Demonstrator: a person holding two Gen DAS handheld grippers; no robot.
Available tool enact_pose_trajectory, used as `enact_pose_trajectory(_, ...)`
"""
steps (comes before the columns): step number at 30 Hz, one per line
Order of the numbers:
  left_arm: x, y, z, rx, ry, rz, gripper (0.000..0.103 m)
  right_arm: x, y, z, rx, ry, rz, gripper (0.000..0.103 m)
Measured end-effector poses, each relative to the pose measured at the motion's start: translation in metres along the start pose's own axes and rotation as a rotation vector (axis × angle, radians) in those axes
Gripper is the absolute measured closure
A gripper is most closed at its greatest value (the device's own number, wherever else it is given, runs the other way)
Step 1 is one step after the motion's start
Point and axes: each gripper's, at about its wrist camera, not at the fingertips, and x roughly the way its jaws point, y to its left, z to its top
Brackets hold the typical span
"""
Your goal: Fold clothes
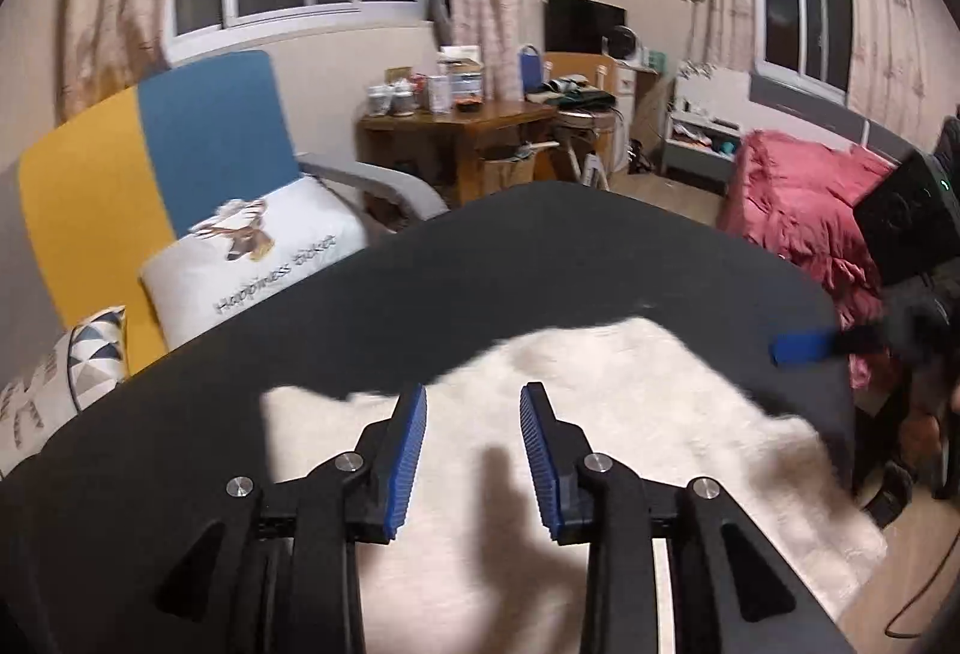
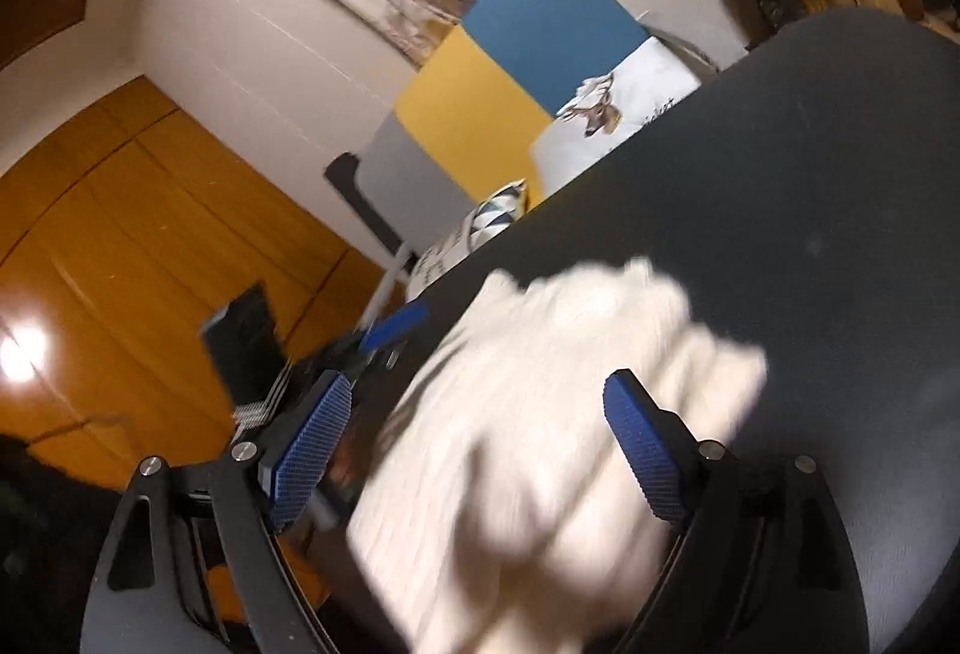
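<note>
A white fluffy garment lies spread on a black table. My left gripper is open and empty, its blue pads just above the garment's near part. My right gripper shows in the left wrist view at the right table edge, only one blue finger visible. In the right wrist view the right gripper is wide open over the blurred garment, which lies partly bunched at the edge of the table. The left gripper shows in the right wrist view beyond the garment's left edge.
A yellow and blue armchair with a white deer cushion stands behind the table. A wooden desk with clutter is at the back. A red quilt on a bed is at the right. Orange wardrobe doors are at the left.
</note>
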Motion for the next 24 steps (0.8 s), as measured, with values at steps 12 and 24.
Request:
enact_pose_trajectory(12,0.014,-0.025,-0.01,-0.068,0.046,-0.064,0.07,0.023,0.005,-0.054,-0.014,0.12,0.187,0.013)
enact_pose_trajectory(24,0.048,-0.062,-0.015,0.077,0.211,-0.076,0.068,0.048,0.016,-0.074,-0.138,0.454,0.247,0.011)
